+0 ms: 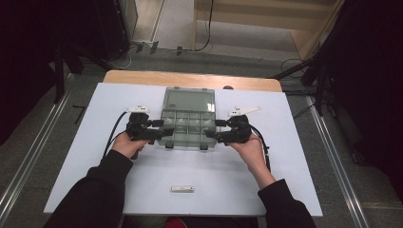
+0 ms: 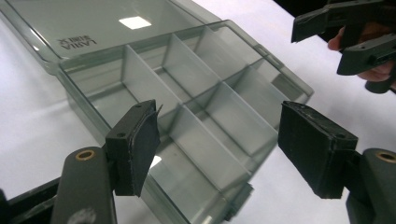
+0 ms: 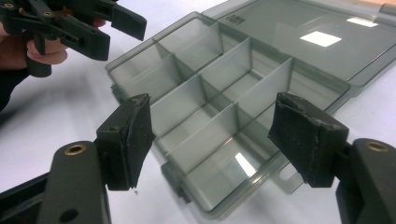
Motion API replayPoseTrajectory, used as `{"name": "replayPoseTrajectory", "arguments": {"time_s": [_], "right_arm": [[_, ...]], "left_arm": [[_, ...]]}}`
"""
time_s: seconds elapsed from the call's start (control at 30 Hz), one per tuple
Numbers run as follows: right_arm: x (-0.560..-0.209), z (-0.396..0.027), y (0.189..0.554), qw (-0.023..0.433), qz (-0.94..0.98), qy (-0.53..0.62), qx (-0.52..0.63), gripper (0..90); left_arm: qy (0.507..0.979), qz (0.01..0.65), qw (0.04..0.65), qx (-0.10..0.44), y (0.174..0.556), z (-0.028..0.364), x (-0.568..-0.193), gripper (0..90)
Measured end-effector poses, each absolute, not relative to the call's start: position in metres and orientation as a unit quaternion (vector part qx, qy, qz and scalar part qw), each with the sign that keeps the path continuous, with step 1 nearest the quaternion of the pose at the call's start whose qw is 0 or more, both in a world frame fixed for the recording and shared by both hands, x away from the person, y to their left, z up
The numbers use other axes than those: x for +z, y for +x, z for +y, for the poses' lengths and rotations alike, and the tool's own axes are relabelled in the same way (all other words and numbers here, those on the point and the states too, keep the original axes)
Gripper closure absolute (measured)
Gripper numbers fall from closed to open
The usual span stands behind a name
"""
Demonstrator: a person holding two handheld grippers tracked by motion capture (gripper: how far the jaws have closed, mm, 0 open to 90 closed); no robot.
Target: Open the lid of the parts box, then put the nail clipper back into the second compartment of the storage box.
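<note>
the box (image 1: 188, 124), a smoky clear organiser with its lid (image 1: 189, 99) laid flat open behind it, sits mid-worktop (image 1: 85, 156) on the white sheet. its compartments look empty.

the left gripper (image 1: 159, 129) stands at the box's left side and the right gripper (image 1: 214, 129) at its right side, both level with the front half. each has its fingers spread wide and holds nothing; in the left gripper view the fingers (image 2: 135, 147) frame the near corner of the box (image 2: 187, 116), and in the right gripper view the fingers (image 3: 128, 140) frame the opposite corner of the box (image 3: 219, 107).

the step in hand appears to be taking hold of the box from both sides, likely to steady or shift it.

- bring each gripper in square to the side wall, not onto a divider.
- close on the wall evenly; the thin plastic will likely flex.
- keep both grippers at the same height so the box stays flat.
- keep clear of the front latches (image 1: 186, 147).
- a small white bar (image 1: 182, 189) lies near the front edge, well apart.
</note>
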State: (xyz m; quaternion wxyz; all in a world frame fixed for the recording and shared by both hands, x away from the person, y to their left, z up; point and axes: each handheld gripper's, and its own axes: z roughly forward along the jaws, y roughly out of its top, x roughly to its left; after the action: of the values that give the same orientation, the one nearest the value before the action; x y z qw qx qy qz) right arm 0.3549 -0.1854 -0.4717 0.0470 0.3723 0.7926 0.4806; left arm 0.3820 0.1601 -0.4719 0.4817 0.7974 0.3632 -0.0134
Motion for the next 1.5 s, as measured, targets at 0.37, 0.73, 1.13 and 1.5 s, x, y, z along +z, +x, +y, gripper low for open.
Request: {"name": "replayPoseTrajectory", "arguments": {"time_s": [0.37,0.73,1.13,1.5], "right_arm": [[-0.474,-0.187,0.338,0.037,0.798,0.367,0.477,29.7],[-0.469,-0.193,0.314,0.033,0.799,0.355,0.485,29.6],[-0.473,-0.197,0.301,0.025,0.805,0.35,0.478,29.3],[-0.48,-0.199,0.287,0.01,0.814,0.334,0.475,29.0]], "left_arm": [[0.811,0.348,0.47,-0.016,0.368,0.164,-0.478,29.0],[0.806,0.336,0.487,-0.012,0.345,0.178,-0.469,28.9],[0.811,0.328,0.485,-0.008,0.324,0.189,-0.472,28.9],[0.812,0.325,0.483,-0.036,0.304,0.196,-0.485,28.9]]}}
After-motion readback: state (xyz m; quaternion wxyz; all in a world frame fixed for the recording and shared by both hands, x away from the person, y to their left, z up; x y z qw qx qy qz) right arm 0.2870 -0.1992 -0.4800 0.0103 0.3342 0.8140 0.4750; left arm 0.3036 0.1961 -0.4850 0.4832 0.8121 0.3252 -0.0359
